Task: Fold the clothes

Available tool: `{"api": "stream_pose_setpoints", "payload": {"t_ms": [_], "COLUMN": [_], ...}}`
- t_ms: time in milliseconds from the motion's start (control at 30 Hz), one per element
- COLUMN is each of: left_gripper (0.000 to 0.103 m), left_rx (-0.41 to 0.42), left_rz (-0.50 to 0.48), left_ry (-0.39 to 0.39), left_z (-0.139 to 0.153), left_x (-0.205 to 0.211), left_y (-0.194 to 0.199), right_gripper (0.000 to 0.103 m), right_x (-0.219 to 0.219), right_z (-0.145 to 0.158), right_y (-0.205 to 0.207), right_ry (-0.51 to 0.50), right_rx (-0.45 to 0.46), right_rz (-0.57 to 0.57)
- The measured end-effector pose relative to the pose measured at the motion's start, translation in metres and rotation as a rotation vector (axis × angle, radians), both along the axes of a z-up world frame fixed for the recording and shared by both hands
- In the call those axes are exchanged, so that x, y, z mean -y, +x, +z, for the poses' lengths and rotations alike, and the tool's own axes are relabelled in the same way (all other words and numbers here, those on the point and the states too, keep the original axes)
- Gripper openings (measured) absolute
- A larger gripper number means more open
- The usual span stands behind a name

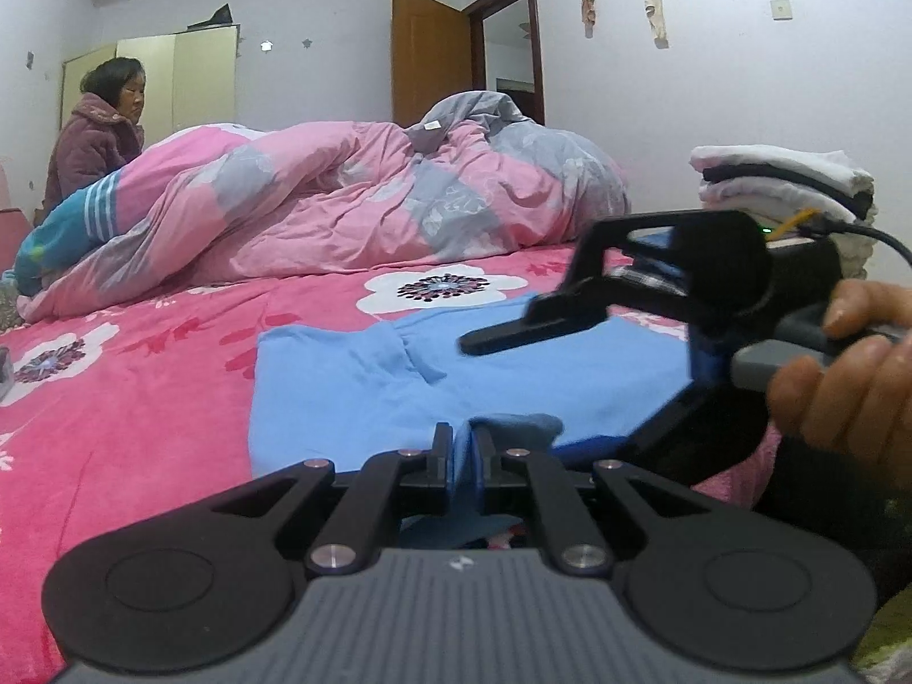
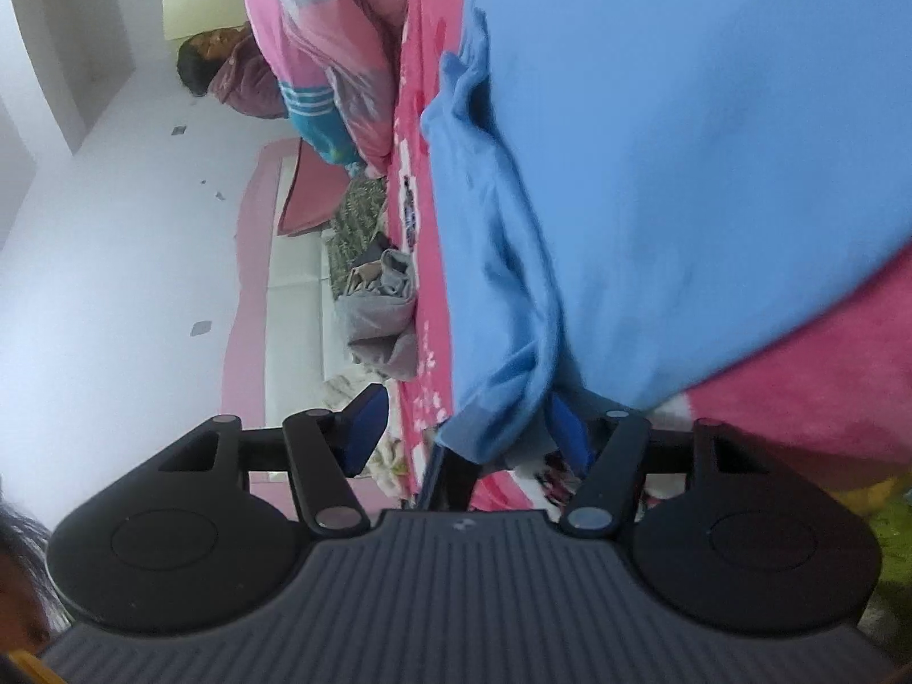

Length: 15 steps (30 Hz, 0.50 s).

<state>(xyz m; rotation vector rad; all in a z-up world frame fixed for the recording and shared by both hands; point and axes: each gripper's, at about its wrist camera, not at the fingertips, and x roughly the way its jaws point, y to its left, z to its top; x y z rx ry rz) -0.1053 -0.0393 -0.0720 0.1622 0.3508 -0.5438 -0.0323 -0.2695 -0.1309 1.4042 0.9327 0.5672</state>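
my left hand-held gripper [image 1: 463, 450] pinches the light blue cotton garment's [image 1: 365, 376] near edge on the pink floral bed [image 1: 114, 399]; my right hand-held gripper [image 2: 467, 433] gapes around another edge, apparently to fold.

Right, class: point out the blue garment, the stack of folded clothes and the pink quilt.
blue garment [image 1: 353, 393], left wrist view, flat middle panel.
stack of folded clothes [image 1: 786, 182], left wrist view, side of pile.
pink quilt [image 1: 319, 199], left wrist view, crumpled middle.

The right gripper [image 2: 461, 433] is standing with its jaws spread wide, its blue-padded fingers [image 2: 365, 427] lying either side of a hanging fold of the light blue garment [image 2: 655, 171]. The view is rolled sideways: the garment is lying on the pink flowered bedsheet [image 2: 826, 399], a grey bundle of cloth [image 2: 387, 313] is sitting further along it, and a pink quilt [image 2: 319, 40] is bunching beyond, beside a seated person [image 2: 228, 74].
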Motion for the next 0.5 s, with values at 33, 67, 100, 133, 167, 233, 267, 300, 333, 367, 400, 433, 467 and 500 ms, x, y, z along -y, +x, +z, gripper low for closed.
{"api": "stream_pose_setpoints", "payload": {"t_ms": [33, 67, 100, 133, 167, 233, 267, 300, 333, 367, 400, 433, 467, 500], "left_gripper": [0.007, 0.007, 0.007, 0.012, 0.019, 0.037, 0.052, 0.058, 0.064, 0.067, 0.068, 0.068, 0.068, 0.068], "left_rx": [0.001, 0.004, 0.006, 0.009, 0.012, 0.017, 0.024, 0.039, 0.051, 0.059, 0.057, 0.055, 0.051, 0.044], "left_rz": [0.000, 0.002, 0.005, 0.007, 0.010, 0.015, 0.020, 0.033, 0.048, 0.060, 0.068, 0.077, 0.085, 0.094], "left_ry": [0.000, 0.002, 0.004, 0.006, 0.008, 0.012, 0.017, 0.025, 0.032, 0.039, 0.048, 0.056, 0.063, 0.067], "left_z": [0.000, 0.000, 0.001, 0.001, 0.001, 0.002, 0.002, 0.003, 0.003, 0.003, 0.002, 0.002, 0.002, 0.002], "left_x": [0.000, -0.001, -0.001, -0.002, -0.003, -0.004, -0.005, -0.006, -0.007, -0.009, -0.010, -0.012, -0.012, -0.012], "left_y": [0.000, -0.001, -0.002, -0.003, -0.003, -0.005, -0.006, -0.009, -0.012, -0.013, -0.014, -0.014, -0.014, -0.013], "right_gripper": [0.050, 0.043, 0.030, 0.022, 0.018, 0.008, 0.007, 0.005, 0.005, 0.004, 0.004, 0.004, 0.004, 0.004], "right_x": [-0.002, -0.004, -0.006, -0.008, -0.009, -0.008, -0.007, -0.005, -0.004, -0.002, 0.001, 0.003, 0.006, 0.007], "right_z": [0.001, 0.002, 0.004, 0.005, 0.007, 0.011, 0.015, 0.018, 0.022, 0.027, 0.030, 0.033, 0.037, 0.039], "right_y": [0.002, 0.003, 0.005, 0.006, 0.008, 0.008, 0.007, 0.007, 0.007, 0.006, 0.005, 0.004, 0.004, 0.004], "right_ry": [-0.012, -0.023, -0.036, -0.049, -0.065, -0.108, -0.141, -0.170, -0.198, -0.229, -0.256, -0.284, -0.313, -0.337], "right_rx": [0.004, 0.008, 0.013, 0.020, 0.029, 0.056, 0.074, 0.092, 0.115, 0.139, 0.159, 0.179, 0.197, 0.213], "right_rz": [-0.004, -0.008, -0.012, -0.014, -0.017, -0.029, -0.038, -0.047, -0.055, -0.065, -0.072, -0.079, -0.086, -0.091]}}
